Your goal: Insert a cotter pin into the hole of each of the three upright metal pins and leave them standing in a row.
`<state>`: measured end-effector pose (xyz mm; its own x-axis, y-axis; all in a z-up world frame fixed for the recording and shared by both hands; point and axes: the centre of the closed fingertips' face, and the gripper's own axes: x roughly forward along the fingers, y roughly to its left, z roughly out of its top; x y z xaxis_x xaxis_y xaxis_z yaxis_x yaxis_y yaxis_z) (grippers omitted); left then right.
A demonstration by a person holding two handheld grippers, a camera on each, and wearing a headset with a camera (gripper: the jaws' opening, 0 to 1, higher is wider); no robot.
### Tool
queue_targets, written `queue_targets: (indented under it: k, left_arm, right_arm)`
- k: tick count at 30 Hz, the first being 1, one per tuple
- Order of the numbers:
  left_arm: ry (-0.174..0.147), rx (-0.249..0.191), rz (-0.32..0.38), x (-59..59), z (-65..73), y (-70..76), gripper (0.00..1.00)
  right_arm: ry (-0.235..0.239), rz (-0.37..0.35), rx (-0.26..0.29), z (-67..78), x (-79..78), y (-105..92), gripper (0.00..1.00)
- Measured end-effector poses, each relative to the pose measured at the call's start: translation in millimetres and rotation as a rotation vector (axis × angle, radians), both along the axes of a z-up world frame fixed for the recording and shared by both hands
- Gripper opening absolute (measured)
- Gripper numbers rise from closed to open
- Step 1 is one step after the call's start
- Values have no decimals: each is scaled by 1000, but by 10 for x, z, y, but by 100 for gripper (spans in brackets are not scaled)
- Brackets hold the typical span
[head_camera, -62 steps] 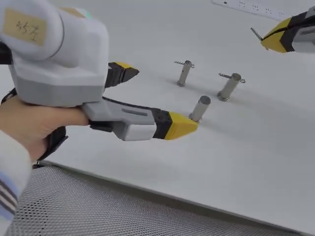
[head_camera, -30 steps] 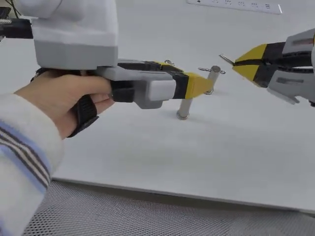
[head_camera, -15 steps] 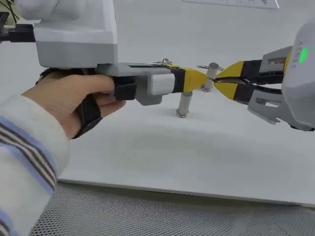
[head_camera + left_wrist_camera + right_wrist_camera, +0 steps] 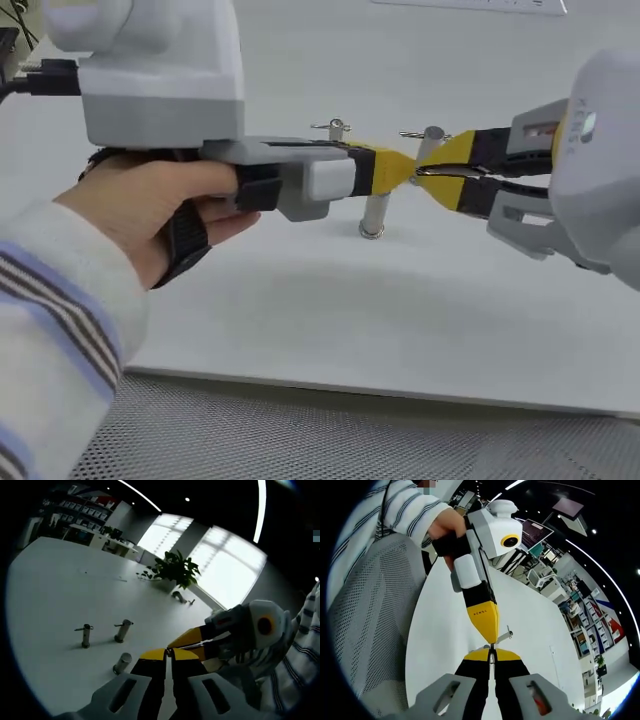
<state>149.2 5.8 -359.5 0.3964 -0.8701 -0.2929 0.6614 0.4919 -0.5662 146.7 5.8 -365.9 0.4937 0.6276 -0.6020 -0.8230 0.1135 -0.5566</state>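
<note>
Two grippers are met tip to tip just above the bare nearest metal pin (image 4: 376,210), apparently so the cotter pin (image 4: 492,653) can be steadied: it is clamped in the right gripper (image 4: 432,170), lying level, pointing at the closed left gripper (image 4: 400,168). Two farther pins (image 4: 432,134) are already fitted.

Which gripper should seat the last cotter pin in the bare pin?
Right, likely: the right gripper looks shut on the cotter pin, near the bare pin; the left gripper merely meets it.
</note>
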Motion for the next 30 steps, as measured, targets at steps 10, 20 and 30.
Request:
queue_targets:
  k: [10,20,30]
  left_arm:
    - [-13,21,-21,-49,-21,-20,0]
    - [-20,16,-21,-72,16,-12,0]
    - [8,-12,17,8,18,88,0]
  right_arm:
    - [-3,14,-3,2,-46,37,0]
    - [-5,33,6,27,-57,52,0]
    - [-6,8,24,10,16,44,1]
